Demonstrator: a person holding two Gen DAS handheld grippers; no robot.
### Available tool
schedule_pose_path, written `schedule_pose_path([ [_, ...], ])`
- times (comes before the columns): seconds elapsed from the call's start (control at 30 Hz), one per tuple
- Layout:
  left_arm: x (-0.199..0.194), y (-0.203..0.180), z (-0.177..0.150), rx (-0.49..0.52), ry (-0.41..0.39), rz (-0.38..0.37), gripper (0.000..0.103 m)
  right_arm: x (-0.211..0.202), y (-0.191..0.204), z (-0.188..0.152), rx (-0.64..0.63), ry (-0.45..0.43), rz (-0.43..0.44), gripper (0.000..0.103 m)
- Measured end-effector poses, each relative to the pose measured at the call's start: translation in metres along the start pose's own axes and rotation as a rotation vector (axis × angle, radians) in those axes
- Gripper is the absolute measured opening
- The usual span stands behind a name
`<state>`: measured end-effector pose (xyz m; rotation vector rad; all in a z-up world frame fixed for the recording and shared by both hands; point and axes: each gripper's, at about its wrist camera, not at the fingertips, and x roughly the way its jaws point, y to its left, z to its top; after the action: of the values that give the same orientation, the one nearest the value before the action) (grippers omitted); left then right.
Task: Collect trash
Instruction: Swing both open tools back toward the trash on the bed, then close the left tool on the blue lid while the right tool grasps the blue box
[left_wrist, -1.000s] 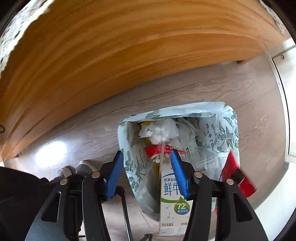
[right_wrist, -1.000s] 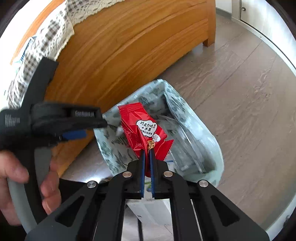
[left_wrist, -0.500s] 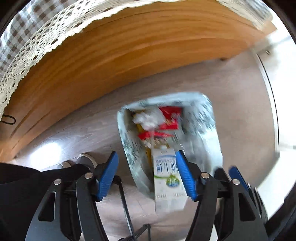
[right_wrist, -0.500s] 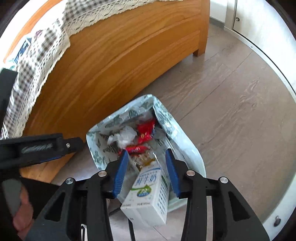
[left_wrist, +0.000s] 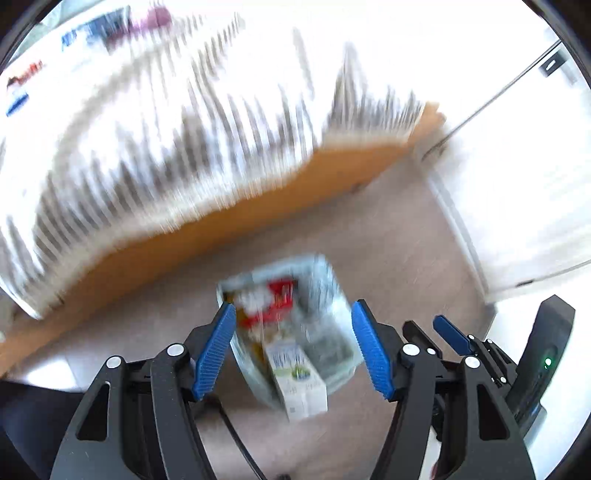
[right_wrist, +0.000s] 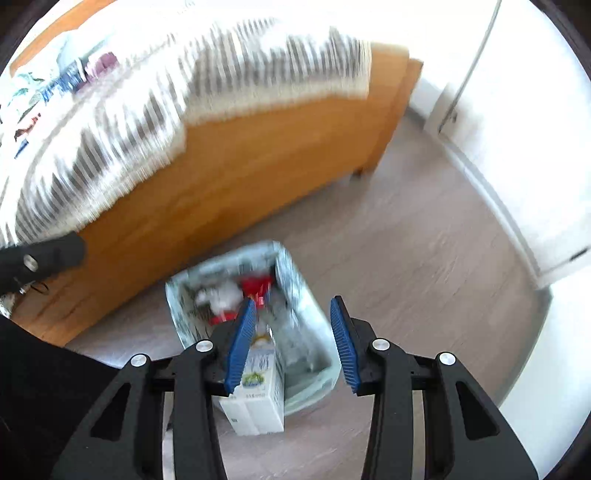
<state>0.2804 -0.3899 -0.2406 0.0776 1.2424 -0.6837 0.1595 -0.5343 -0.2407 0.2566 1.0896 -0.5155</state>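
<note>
A trash bin lined with a leaf-print bag (left_wrist: 334, 291) (right_wrist: 295, 280) stands on the floor beside the bed. It holds a red snack wrapper (left_wrist: 282, 291) (right_wrist: 256, 286), crumpled white paper (right_wrist: 221, 293) and a milk carton (left_wrist: 299, 380) (right_wrist: 256, 391) leaning out over its near edge. My left gripper (left_wrist: 293, 350) is open and empty, high above the bin. My right gripper (right_wrist: 293, 343) is open and empty, also above the bin; its blue fingers (left_wrist: 448, 332) show at the right of the left wrist view. Both views are motion-blurred.
A wooden bed frame (right_wrist: 240, 177) with a checked lace-edged cover (right_wrist: 147, 110) runs behind the bin. Several small items lie on the bed at far left (right_wrist: 74, 74). White cabinet doors (right_wrist: 517, 129) stand at the right. Grey wood floor (right_wrist: 424, 277) surrounds the bin.
My right gripper opened and dropped the red wrapper into the bin. Both grippers then rose and pulled back, so the bin looks smaller and the bed top has come into view.
</note>
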Motion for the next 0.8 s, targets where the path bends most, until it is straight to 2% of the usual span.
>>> schedule_pose_path([
  [0.1, -0.052, 0.024, 0.023, 0.025, -0.127, -0.038, 0.07, -0.028, 0.019, 0.026, -0.021, -0.083, -0.001, 0.045],
  [0.2, -0.088, 0.057, 0.043, 0.055, -0.227, -0.021, 0.074, -0.054, 0.049, 0.053, -0.068, -0.167, 0.0, 0.046],
  [0.27, -0.103, 0.083, 0.059, 0.08, -0.256, -0.007, 0.081, -0.067, 0.069, 0.071, -0.097, -0.209, 0.016, 0.046],
  [0.33, -0.115, 0.12, 0.076, 0.081, -0.266, 0.007, 0.082, -0.077, 0.095, 0.088, -0.137, -0.25, 0.029, 0.048],
  [0.47, -0.128, 0.21, 0.112, -0.03, -0.324, 0.096, 0.082, -0.086, 0.148, 0.118, -0.233, -0.31, 0.064, 0.05],
  [0.53, -0.122, 0.253, 0.129, -0.071, -0.314, 0.141, 0.082, -0.084, 0.175, 0.131, -0.279, -0.328, 0.08, 0.05],
  [0.63, -0.099, 0.306, 0.155, -0.089, -0.233, 0.218, 0.082, -0.078, 0.215, 0.148, -0.353, -0.333, 0.095, 0.05],
  [0.77, -0.07, 0.358, 0.199, -0.152, -0.185, 0.256, 0.082, -0.065, 0.264, 0.164, -0.446, -0.334, 0.093, 0.05],
  [0.8, -0.055, 0.367, 0.208, -0.169, -0.144, 0.274, 0.082, -0.064, 0.275, 0.165, -0.469, -0.335, 0.083, 0.05],
])
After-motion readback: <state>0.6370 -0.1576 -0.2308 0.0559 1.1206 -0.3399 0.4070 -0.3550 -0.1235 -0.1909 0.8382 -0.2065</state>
